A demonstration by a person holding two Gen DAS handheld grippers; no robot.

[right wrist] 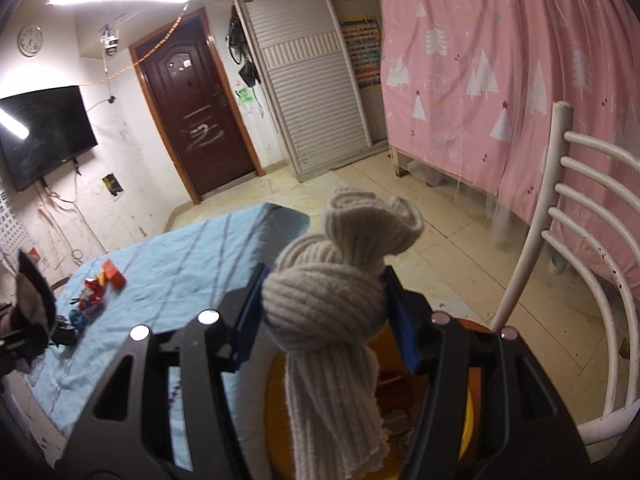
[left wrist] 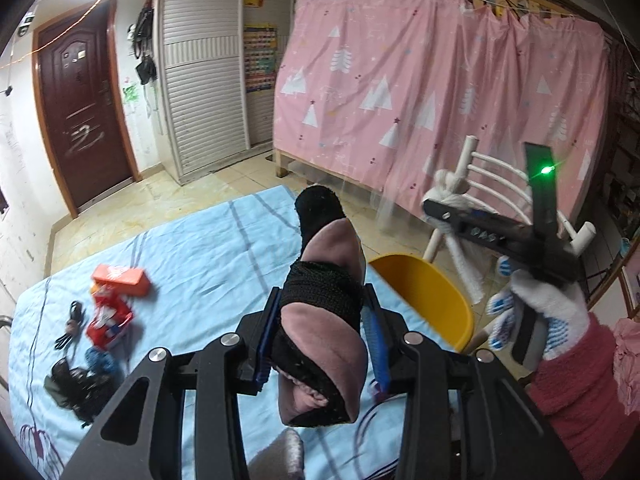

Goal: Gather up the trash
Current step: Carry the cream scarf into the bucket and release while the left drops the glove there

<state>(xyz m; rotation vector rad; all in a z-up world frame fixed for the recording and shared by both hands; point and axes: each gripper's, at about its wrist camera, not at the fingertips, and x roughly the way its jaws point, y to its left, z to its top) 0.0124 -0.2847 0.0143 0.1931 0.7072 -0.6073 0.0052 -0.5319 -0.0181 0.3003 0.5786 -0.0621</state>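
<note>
My left gripper (left wrist: 320,300) is shut on a rolled pink and black sock (left wrist: 324,320), held above the blue-sheeted table (left wrist: 192,248). My right gripper (right wrist: 326,292) is shut on a knotted cream ribbed sock (right wrist: 324,304), held over a yellow bin (right wrist: 466,412) that has scraps inside. The right gripper also shows in the left wrist view (left wrist: 444,200), to the right above the yellow bin (left wrist: 432,300). The left gripper with its sock shows at the left edge of the right wrist view (right wrist: 28,320). Red and orange packets (left wrist: 112,300) lie on the table at the left.
A black tangle of cords and cloth (left wrist: 80,384) and a blue ball (left wrist: 102,360) lie near the packets. A white slatted chair (right wrist: 568,260) stands right of the bin. A pink curtain (left wrist: 440,92), a shuttered wardrobe (left wrist: 204,72) and a brown door (left wrist: 80,100) lie beyond.
</note>
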